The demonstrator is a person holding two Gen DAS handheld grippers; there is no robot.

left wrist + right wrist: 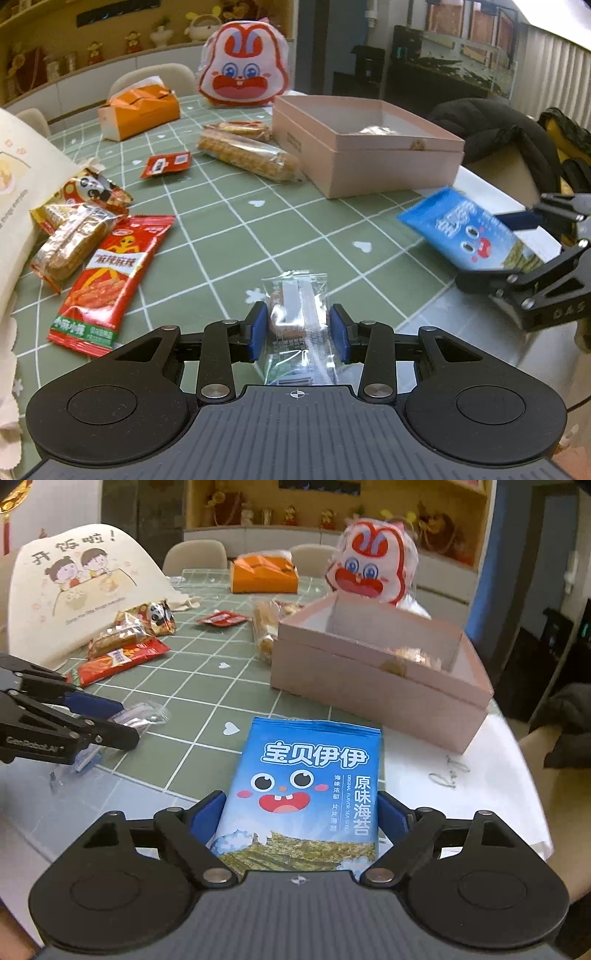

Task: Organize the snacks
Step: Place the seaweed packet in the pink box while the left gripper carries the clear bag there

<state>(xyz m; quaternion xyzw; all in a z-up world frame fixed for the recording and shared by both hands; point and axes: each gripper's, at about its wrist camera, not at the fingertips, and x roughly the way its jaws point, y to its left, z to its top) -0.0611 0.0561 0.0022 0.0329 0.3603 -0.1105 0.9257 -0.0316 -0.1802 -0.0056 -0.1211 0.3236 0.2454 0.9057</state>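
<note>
My left gripper [299, 330] is shut on a small cake in a clear wrapper [295, 314], its blue pads against the wrapper's sides, low over the green checked tablecloth [258, 229]. The right wrist view shows that left gripper [127, 722] with the clear packet [147, 716] at the left. My right gripper [301, 808] is shut on a blue seaweed packet [310, 768] with a cartoon face, pads on its two long edges. Seen from the left wrist, the right gripper [484, 254] carries the blue packet [461, 229] tilted. An open pink box [369, 166] [369, 694] stands just beyond, with a few snacks inside.
At the left lie a red spicy-snack packet [110, 277], gold-wrapped biscuits [70, 243], a panda packet [92, 188] and a cream tote bag [22, 166]. Farther back are a small red sachet [166, 166], long biscuit packs [247, 155], an orange tissue box [140, 110] and a rabbit-face bag [243, 66].
</note>
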